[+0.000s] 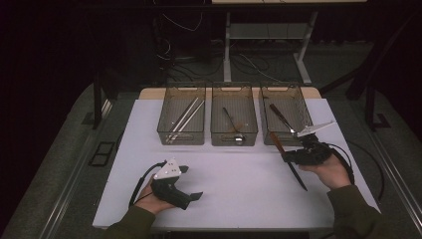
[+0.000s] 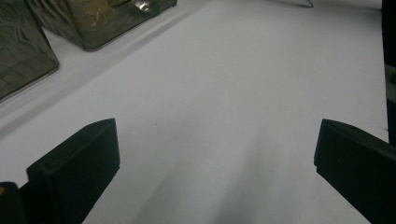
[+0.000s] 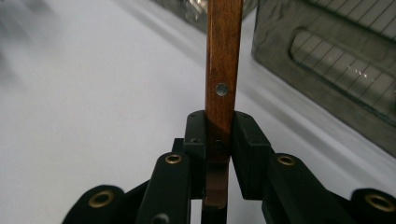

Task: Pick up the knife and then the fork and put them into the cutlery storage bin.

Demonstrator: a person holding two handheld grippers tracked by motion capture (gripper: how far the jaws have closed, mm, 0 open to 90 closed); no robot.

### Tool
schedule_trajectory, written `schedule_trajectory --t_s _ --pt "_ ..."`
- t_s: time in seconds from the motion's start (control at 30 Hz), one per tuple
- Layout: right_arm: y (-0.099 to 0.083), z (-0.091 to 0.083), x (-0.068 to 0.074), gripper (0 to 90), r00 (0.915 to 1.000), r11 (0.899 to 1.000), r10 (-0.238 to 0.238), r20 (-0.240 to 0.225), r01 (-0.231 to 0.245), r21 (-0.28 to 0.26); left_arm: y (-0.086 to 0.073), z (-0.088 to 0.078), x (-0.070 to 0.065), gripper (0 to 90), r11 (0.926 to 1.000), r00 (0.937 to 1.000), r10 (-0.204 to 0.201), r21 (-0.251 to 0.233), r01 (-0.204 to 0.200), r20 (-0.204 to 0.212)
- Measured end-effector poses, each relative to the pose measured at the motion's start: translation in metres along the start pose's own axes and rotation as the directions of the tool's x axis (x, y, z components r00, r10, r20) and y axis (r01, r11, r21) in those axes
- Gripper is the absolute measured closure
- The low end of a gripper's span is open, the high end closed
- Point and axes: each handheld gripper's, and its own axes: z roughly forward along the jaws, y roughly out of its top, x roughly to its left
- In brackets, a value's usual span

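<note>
Right hand-held gripper (image 3: pixel 218 140), clamping knife (image 3: pixel 223 70)

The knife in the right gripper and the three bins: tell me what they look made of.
Brown-handled knife: handle looks like varnished wood, with grain and a metal rivet; the dark blade is probably metal. Three smoky see-through bins: probably tinted plastic, glossy, contents visible through the walls.

Two handheld grippers are fitted, each moulded in matt black plastic. The left gripper (image 1: pixel 191 182) carries a grey three-cornered plate drilled with small holes; the right gripper (image 1: pixel 287 157) carries a similar plate. A black cable is looped from each body. The right gripper's linkage arms are pinned with brass-coloured rivets, and its jaw blocks are fastened with small black screws. Olive-green sleeves are worn.
</note>
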Motion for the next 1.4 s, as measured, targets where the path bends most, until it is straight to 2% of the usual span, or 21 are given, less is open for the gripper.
schedule_trajectory --t_s 0.13,0.33,0.47,0.73,0.9,1.07,1.2,1.4 --pt "-0.002 -0.005 -0.004 77.1 0.9998 0.997 0.021 0.003 -0.021 -0.072 0.000 0.000 0.000 0.0 1.0000 1.0000 0.000 -0.001 0.000 0.000" --pt "-0.001 -0.016 -0.007 77.1 0.9993 0.983 0.032 0.018 -0.028 -0.184 0.000 0.000 0.000 0.0 1.0000 1.0000 -0.002 -0.001 0.002 0.000" --pt "0.002 -0.021 -0.010 77.1 0.9991 0.974 0.035 0.025 -0.028 -0.225 0.000 0.000 0.000 0.0 1.0000 1.0000 -0.001 0.000 0.001 0.001" --pt "0.015 -0.033 -0.014 77.1 0.9963 0.955 0.043 0.075 -0.019 -0.297 0.000 0.001 0.000 0.0 1.0000 1.0000 -0.003 0.002 0.003 0.000" --pt "0.031 -0.043 -0.020 77.1 0.9934 0.936 0.065 0.095 -0.028 -0.350 0.000 0.001 0.000 0.0 0.9999 0.9999 -0.011 -0.006 0.011 0.000" --pt "0.051 -0.051 -0.024 77.0 0.9897 0.924 0.079 0.120 -0.028 -0.382 0.000 0.002 0.000 0.0 0.9999 0.9999 -0.011 -0.007 0.011 0.002" --pt "0.069 -0.053 -0.028 77.0 0.9862 0.918 0.089 0.139 -0.027 -0.395 0.000 0.001 0.000 0.0 0.9998 0.9999 -0.015 -0.013 0.015 0.003" --pt "0.091 -0.053 -0.034 77.0 0.9785 0.916 0.097 0.182 -0.017 -0.400 0.000 0.001 0.000 0.0 0.9999 0.9999 -0.008 -0.011 0.008 0.006"
